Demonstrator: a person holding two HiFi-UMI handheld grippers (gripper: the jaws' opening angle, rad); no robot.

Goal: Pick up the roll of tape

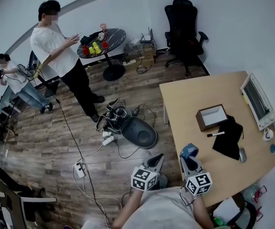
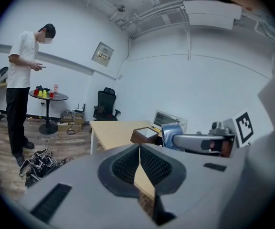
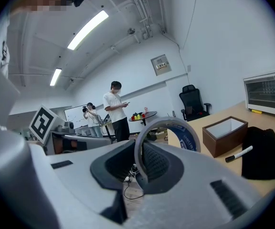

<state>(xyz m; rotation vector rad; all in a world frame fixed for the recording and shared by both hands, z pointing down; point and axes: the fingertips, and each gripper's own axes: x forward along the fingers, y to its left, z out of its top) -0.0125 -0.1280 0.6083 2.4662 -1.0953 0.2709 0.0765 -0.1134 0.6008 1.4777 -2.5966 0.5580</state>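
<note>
Pale wood tops the bench (image 1: 199,97), which stands by a white wall on a plank floor (image 1: 42,142) strewn with cables.

Close in, the right gripper (image 3: 140,166) has its fingers clamped on the roll of tape (image 3: 186,136). They pinch the band of the ring at one side, and the rest of the loop stands upright and curves off to the right of them, its blue inner face showing. In the head view the roll sits at the tip of this gripper, in the air above the bench's near left edge. The left gripper (image 2: 139,163) has its fingers pressed together with nothing between them. It hangs beside the right one, just off the bench and over the floor.

Farther out on the bench lies an open wooden box (image 1: 212,117). A marker pen (image 1: 216,134) rests just in front of it, touching a crumpled black cloth (image 1: 229,138). A mouse (image 1: 242,155) lies near the cloth's right edge, and a white toaster oven (image 1: 260,99) stands at the far right side.

Beyond the bench, a black office chair (image 1: 183,25) stands by the wall. A person in a white shirt (image 1: 56,51) stands on the floor, looking down at something in hand.
</note>
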